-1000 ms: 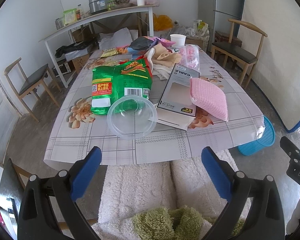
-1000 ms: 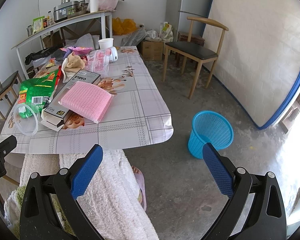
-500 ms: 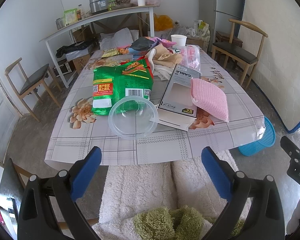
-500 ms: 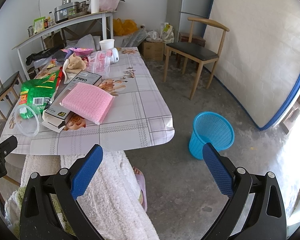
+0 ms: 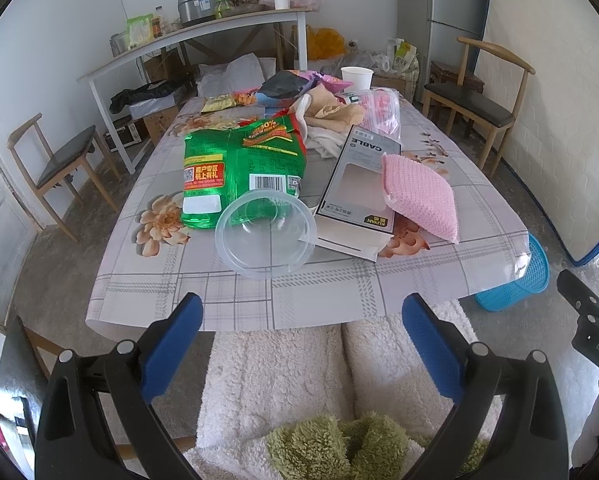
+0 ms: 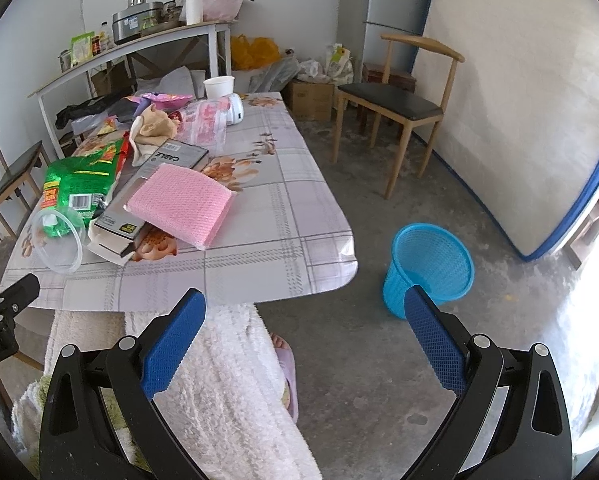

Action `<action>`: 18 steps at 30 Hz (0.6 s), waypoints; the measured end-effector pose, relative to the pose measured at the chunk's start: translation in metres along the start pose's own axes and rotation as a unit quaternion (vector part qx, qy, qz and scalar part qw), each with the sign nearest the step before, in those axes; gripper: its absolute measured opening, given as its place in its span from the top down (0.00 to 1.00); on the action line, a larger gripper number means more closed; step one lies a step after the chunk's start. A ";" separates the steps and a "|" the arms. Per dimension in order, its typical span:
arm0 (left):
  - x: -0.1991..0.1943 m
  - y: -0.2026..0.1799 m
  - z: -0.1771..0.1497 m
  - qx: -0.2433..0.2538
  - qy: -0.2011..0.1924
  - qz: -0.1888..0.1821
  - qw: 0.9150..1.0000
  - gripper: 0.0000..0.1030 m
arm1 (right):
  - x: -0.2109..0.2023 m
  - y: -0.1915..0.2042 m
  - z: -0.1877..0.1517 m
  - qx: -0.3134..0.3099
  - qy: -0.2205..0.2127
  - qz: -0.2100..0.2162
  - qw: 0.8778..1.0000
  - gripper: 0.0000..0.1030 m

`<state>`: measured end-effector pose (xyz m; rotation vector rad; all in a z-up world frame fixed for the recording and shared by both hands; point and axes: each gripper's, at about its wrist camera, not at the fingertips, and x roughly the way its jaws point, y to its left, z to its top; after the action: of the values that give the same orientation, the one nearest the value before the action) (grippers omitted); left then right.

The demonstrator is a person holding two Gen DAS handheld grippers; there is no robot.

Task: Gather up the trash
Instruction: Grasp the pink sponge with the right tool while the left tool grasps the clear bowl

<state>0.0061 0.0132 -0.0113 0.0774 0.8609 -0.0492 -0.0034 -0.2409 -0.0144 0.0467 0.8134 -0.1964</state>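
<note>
A clear plastic bowl [image 5: 265, 238] lies tipped against a green snack bag [image 5: 235, 168] beside a grey box [image 5: 357, 196]; a blue mesh bin [image 6: 429, 268] stands on the floor.

Left gripper [image 5: 297, 322]: a black two-finger clamp with blue textured pads, held low above the lap; its fingers [image 5: 171, 346] are spread wide apart and nothing is held between them.
Right gripper [image 6: 305, 320]: a black two-finger clamp of the same build, with blue mesh-patterned pads; its fingers [image 6: 433, 342] are likewise spread wide, with nothing gripped.
Relative pose: both grippers are held level and side by side; the black tip of each is seen at the edge of the other's view.
Legs [image 5: 331, 376]: seated, wrapped in fluffy white fleece, seen below both grippers.
Foot [image 6: 285, 364]: seen in a pale pink slipper, set flat on the floor.
</note>
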 end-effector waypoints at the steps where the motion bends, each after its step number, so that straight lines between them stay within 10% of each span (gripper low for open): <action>1: 0.000 0.003 0.000 -0.001 -0.003 -0.009 1.000 0.05 | 0.001 0.002 0.002 -0.002 -0.003 0.005 1.000 0.07; 11: 0.002 0.042 -0.006 0.033 -0.120 -0.068 0.990 0.05 | 0.025 0.041 0.027 -0.092 -0.060 0.093 0.990 0.07; 18: 0.034 0.060 0.007 0.042 -0.127 -0.039 0.990 0.13 | 0.051 0.087 0.032 -0.240 -0.102 0.051 0.964 0.08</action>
<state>0.0380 0.0716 -0.0294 0.1147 0.6077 -0.1659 0.0702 -0.1674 -0.0327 -0.3832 0.6329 0.0959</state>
